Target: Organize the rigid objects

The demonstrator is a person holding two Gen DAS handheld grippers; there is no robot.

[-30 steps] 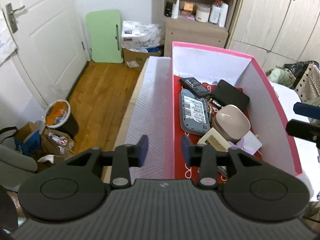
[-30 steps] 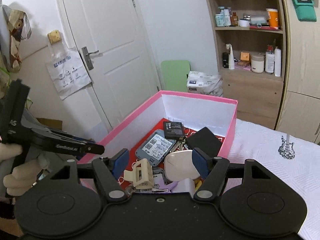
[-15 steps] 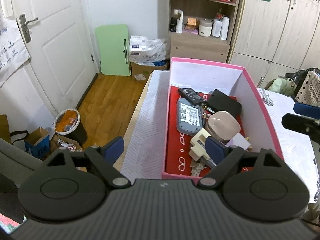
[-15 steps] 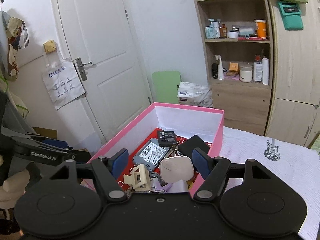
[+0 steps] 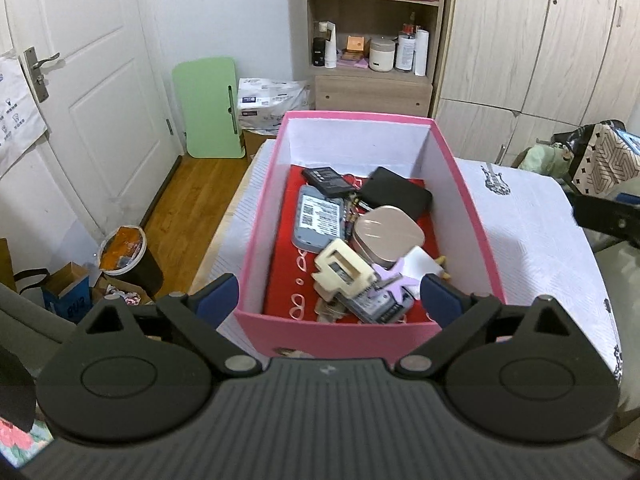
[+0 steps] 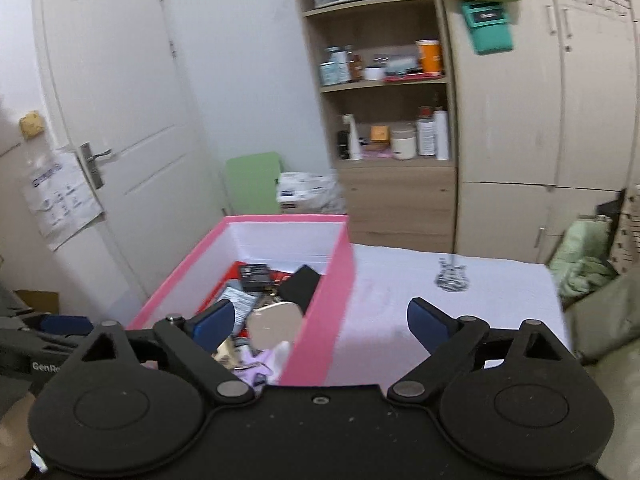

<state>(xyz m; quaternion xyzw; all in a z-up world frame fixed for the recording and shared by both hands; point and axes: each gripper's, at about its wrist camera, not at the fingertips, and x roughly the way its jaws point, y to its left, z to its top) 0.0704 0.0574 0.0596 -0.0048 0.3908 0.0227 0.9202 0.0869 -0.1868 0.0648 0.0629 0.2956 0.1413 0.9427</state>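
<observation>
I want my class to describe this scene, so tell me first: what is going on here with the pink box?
A person holds a two-finger gripper in each hand over a pink box on a white-covered table. The left gripper and right gripper are both empty, their jaws opening. The box already holds a jumble of small items, among them a beige rounded case, a black case and a grey device. Nothing is being gripped.

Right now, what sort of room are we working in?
Probably a bedroom or spare room at home: wardrobe doors, a shelf unit of toiletries, and the pink box on a quilted surface.
</observation>
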